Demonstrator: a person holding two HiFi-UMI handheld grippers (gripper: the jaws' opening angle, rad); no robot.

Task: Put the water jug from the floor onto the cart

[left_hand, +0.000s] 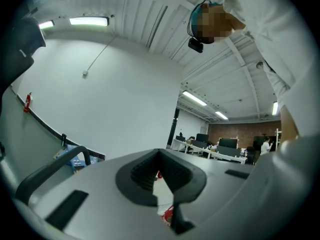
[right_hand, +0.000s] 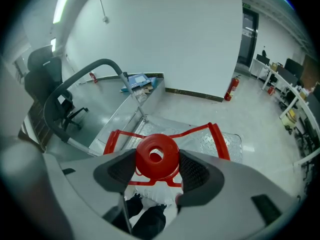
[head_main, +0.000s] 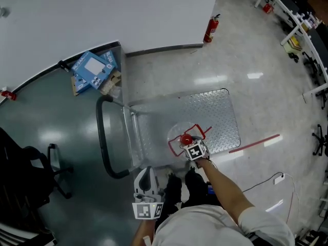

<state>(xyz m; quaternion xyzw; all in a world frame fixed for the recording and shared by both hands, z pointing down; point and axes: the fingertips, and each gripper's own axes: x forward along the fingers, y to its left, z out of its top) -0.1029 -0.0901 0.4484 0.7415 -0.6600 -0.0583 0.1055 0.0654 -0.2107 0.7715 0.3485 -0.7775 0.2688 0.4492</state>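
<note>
With the right gripper [right_hand: 157,165] pinching the red cap [right_hand: 156,153] square between its jaws, the water jug [head_main: 177,131] sits low in the frame's centre, over the near edge of the cart [head_main: 215,111]. I can't tell if its base is resting on the diamond-plate deck or hanging just above it. The red carrying handle [right_hand: 220,140] frames the neck, untouched.

Over at lower left of the head view, the left gripper [head_main: 147,174] hangs idle beside the cart's push bar [head_main: 102,137], jaws pressed together at the tips on nothing.

So how to finish this well? My read: the whole weight hangs off a cap grip, and caps can slip or pop. Lower it straight, no swing, and keep the pinch firm until the base is plainly flat on the plate. It looks close to the near edge, so nudging it toward the middle of the deck before letting go would be safer. The free left gripper could steady the red handle if the jug tilts.

Writing? Slim pickings. The jug shows no label I can read. The blue cartons [head_main: 95,68] at upper left carry print far too small to make out. The fire extinguisher [head_main: 210,28] at top centre shows no legible text either. The cubes on both grippers bear only black-and-white square markers, no words.
</note>
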